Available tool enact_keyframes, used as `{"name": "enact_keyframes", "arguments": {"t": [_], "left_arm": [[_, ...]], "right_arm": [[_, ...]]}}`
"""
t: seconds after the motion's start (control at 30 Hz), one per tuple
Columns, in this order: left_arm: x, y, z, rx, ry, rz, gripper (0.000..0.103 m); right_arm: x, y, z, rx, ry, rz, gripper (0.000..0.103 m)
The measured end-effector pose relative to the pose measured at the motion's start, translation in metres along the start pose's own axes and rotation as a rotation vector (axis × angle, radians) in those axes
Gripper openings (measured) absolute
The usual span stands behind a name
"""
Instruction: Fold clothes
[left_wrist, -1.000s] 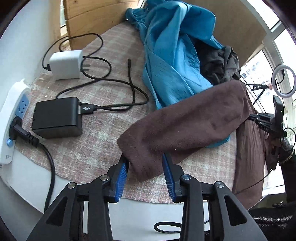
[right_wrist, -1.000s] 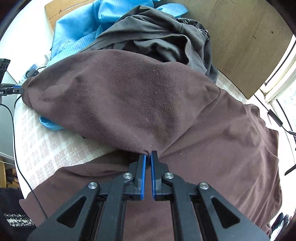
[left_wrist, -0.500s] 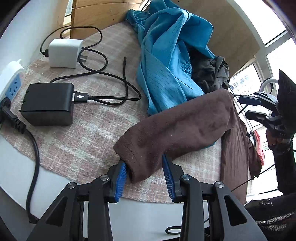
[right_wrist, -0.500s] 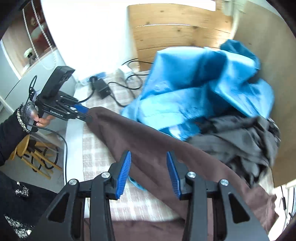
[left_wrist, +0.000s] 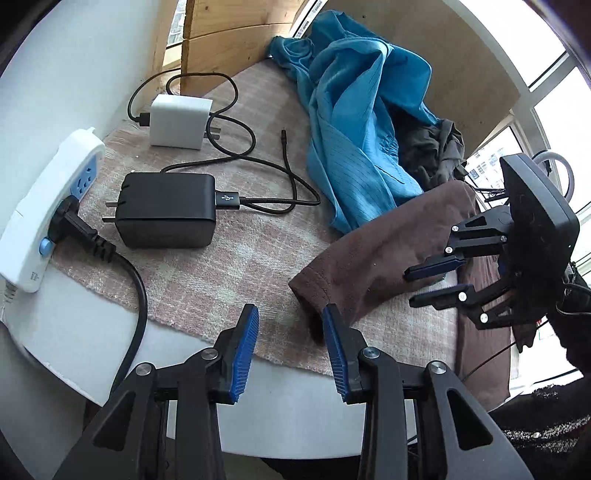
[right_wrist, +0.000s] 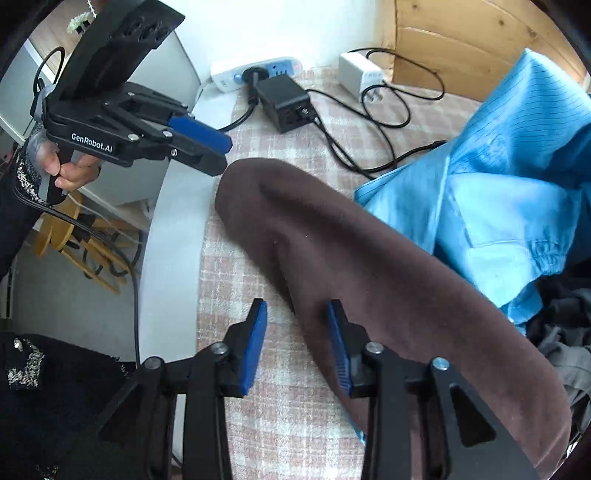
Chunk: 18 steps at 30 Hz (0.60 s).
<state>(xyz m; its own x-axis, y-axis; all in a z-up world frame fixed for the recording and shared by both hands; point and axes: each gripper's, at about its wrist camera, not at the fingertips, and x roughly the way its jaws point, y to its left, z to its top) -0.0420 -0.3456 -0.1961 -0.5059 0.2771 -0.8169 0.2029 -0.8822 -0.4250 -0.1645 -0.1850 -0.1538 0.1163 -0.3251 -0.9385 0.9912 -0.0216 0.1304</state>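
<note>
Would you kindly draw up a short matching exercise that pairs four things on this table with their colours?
Things:
1. sleeve
2. shirt
3. charger by the wooden board
4. adapter with the USB cable

Colours:
A. white
B. brown
C. black
D. blue

Pairs: 1-B, 2-D, 3-A, 4-C

Garments: 3. One brown garment (left_wrist: 391, 254), one blue garment (left_wrist: 354, 122), one dark grey garment (left_wrist: 432, 151).
Chargers: 2. One black charger (left_wrist: 168, 210), one white charger (left_wrist: 179, 122).
Power strip (left_wrist: 55, 206): 1.
Tongs: 2 sets, left tongs (left_wrist: 290, 350) and right tongs (right_wrist: 297, 345).
</note>
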Motion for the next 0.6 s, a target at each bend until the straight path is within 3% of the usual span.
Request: {"name": "enact_keyframes", "arguments": {"t": [0.17,0.23,0.37,0.43,0.47,0.5,0.57,0.6], "left_arm": [[0.010,-0.016,-0.023,0.059,-0.054,-0.052,0.033],[0.022,-0.020,-0.026,0.062,-0.055,-0.060,0.033],[0.033,-0.024,-0.030,0.081,-0.086,-0.085,0.033],[0.032,-0.024,-0.032,0.080,-0.110,-0.107,0.033],[0.030,-0.022,-0.032,0.076,-0.118,-0.121,0.031],[0.027,-0.021,-0.033,0.068,-0.126,-0.139,0.027],[0.021,-0.017,-0.035,0.052,-0.144,-0.179,0.015],[0.018,-0.016,-0.036,0.045,-0.151,-0.201,0.015]], "right_arm": [[-0.022,-0.006,0.047,0.019,-0.112,0.023,0.014],[-0.010,-0.008,0.068,-0.002,-0.066,0.049,0.015],[0.012,-0.005,0.076,-0.048,0.050,0.094,0.038],[0.023,-0.003,0.080,-0.071,0.107,0.117,0.038],[0.029,-0.002,0.082,-0.083,0.136,0.128,0.037],[0.034,-0.001,0.084,-0.094,0.165,0.139,0.022],[0.040,0.002,0.086,-0.120,0.203,0.154,0.005],[0.030,0.007,0.083,-0.132,0.176,0.150,0.005]]}}
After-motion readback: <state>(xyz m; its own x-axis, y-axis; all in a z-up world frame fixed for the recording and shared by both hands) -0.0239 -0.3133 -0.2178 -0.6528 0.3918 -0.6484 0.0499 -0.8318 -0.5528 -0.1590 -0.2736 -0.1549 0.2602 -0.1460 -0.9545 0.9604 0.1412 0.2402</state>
